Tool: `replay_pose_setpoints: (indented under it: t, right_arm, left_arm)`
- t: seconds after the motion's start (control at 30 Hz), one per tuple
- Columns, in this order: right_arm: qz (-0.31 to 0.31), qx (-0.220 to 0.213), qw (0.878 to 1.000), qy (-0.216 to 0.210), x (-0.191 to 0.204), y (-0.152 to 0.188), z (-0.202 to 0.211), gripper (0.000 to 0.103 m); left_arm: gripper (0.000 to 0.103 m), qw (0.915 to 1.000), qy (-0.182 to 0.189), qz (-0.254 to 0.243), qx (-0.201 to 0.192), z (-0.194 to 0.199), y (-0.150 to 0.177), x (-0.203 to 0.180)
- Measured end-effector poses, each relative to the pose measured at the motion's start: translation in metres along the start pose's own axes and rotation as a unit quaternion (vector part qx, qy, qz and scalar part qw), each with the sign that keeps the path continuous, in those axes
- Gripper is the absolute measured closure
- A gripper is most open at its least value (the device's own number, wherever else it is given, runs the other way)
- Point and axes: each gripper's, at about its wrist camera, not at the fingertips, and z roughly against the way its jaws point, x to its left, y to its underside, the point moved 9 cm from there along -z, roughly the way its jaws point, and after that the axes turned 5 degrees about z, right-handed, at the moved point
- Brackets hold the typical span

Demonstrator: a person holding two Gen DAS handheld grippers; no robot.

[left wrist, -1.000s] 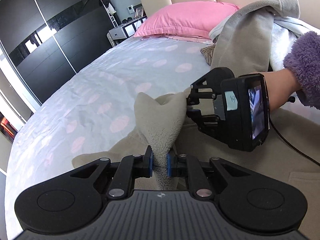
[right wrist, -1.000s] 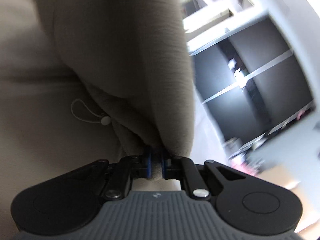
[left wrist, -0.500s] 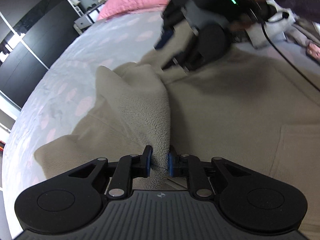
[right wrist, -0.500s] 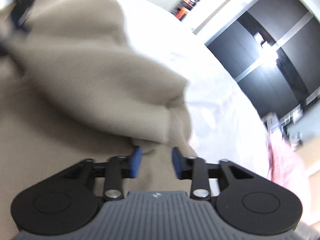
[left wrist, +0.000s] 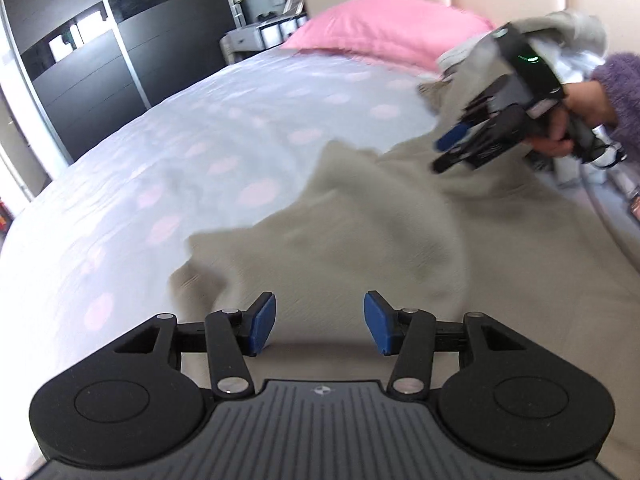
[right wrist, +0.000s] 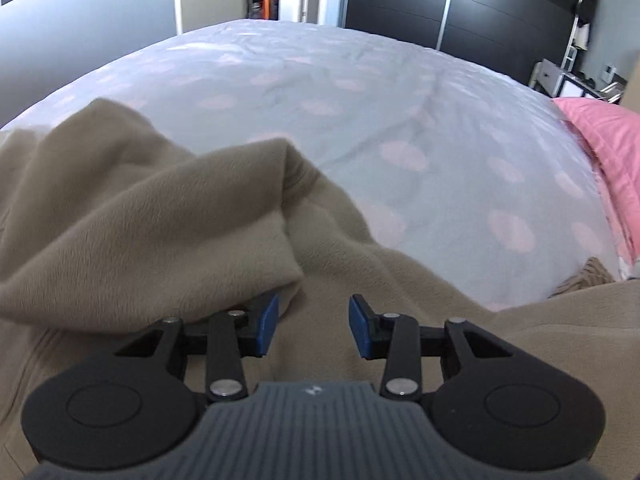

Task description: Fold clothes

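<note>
A beige fleece garment [left wrist: 400,240] lies spread on the bed, one sleeve [right wrist: 152,240] folded over onto its body. My left gripper [left wrist: 319,326] hangs just above the fleece; its jaws are opening and nothing is between the blue pads. My right gripper [right wrist: 313,326] hovers open over the garment beside the folded sleeve's cuff, holding nothing. In the left wrist view the right gripper [left wrist: 450,154] shows at upper right, held by a hand [left wrist: 560,136] in a purple fuzzy sleeve.
The bed has a white cover with pink dots [left wrist: 200,152] [right wrist: 360,100] and a pink pillow [left wrist: 392,24] at the headboard. Other clothes [left wrist: 560,36] are heaped at upper right. A dark wardrobe [left wrist: 80,60] and a small shelf unit [right wrist: 560,76] stand beyond the bed.
Both grippers let go of the beige sleeve they were pinching. The sleeve dropped onto the garment. The right gripper rolled upright and pulled away; the left gripper drew back.
</note>
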Motion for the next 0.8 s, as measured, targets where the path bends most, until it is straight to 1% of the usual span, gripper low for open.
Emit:
replay_pose_setpoints:
  t: [0.07,0.13,0.17,0.23,0.27,0.37,0.47,0.53,0.57,0.67,0.7,0.73,0.8]
  right_arm:
    - [0.014,-0.005,1.000,-0.003,0.003,0.004,-0.001,0.061]
    - [0.029,-0.012,0.999,-0.012,0.008,0.005,0.004,0.061]
    - [0.039,-0.013,0.999,-0.019,0.010,0.005,0.001,0.061]
    - [0.065,-0.013,0.997,-0.032,0.016,0.006,-0.006,0.060]
    - [0.082,-0.013,0.996,-0.037,0.019,0.006,-0.009,0.060]
    - [0.122,-0.018,0.991,-0.051,0.025,0.002,-0.015,0.058]
    - [0.156,-0.013,0.986,-0.056,0.027,-0.003,-0.022,0.057]
    - [0.166,-0.007,0.984,-0.060,0.024,-0.005,-0.028,0.053]
    - [0.159,-0.004,0.985,-0.069,0.022,-0.007,-0.031,0.053]
    - [0.126,0.005,0.987,-0.100,0.012,-0.013,-0.039,0.052]
    - [0.116,0.010,0.987,-0.107,0.009,-0.015,-0.042,0.048]
    - [0.105,0.016,0.988,-0.116,0.005,-0.016,-0.044,0.047]
    - [0.085,0.025,0.987,-0.133,0.000,-0.016,-0.048,0.048]
  left_arm:
    - [0.056,0.9990,-0.037,-0.021,0.016,-0.013,0.015,0.017]
    - [0.056,0.9956,-0.072,-0.045,0.039,-0.032,0.029,0.032]
    - [0.056,0.9938,-0.084,-0.055,0.047,-0.041,0.033,0.037]
    - [0.056,0.9910,-0.096,-0.078,0.052,-0.054,0.034,0.044]
    - [0.056,0.9897,-0.097,-0.094,0.049,-0.060,0.032,0.045]
    - [0.056,0.9842,-0.084,-0.154,0.023,-0.073,0.020,0.036]
    - [0.056,0.9721,-0.078,-0.220,0.019,-0.089,0.017,0.025]
    - [0.056,0.9664,-0.069,-0.247,0.021,-0.099,0.022,0.018]
    - [0.056,0.9644,-0.065,-0.256,0.021,-0.103,0.024,0.016]
    - [0.053,0.9634,-0.059,-0.261,0.021,-0.111,0.025,0.016]
    - [0.053,0.9661,-0.053,-0.252,0.021,-0.112,0.024,0.018]
    - [0.053,0.9693,-0.047,-0.240,0.023,-0.113,0.023,0.021]
    - [0.053,0.9747,-0.032,-0.220,0.027,-0.115,0.021,0.026]
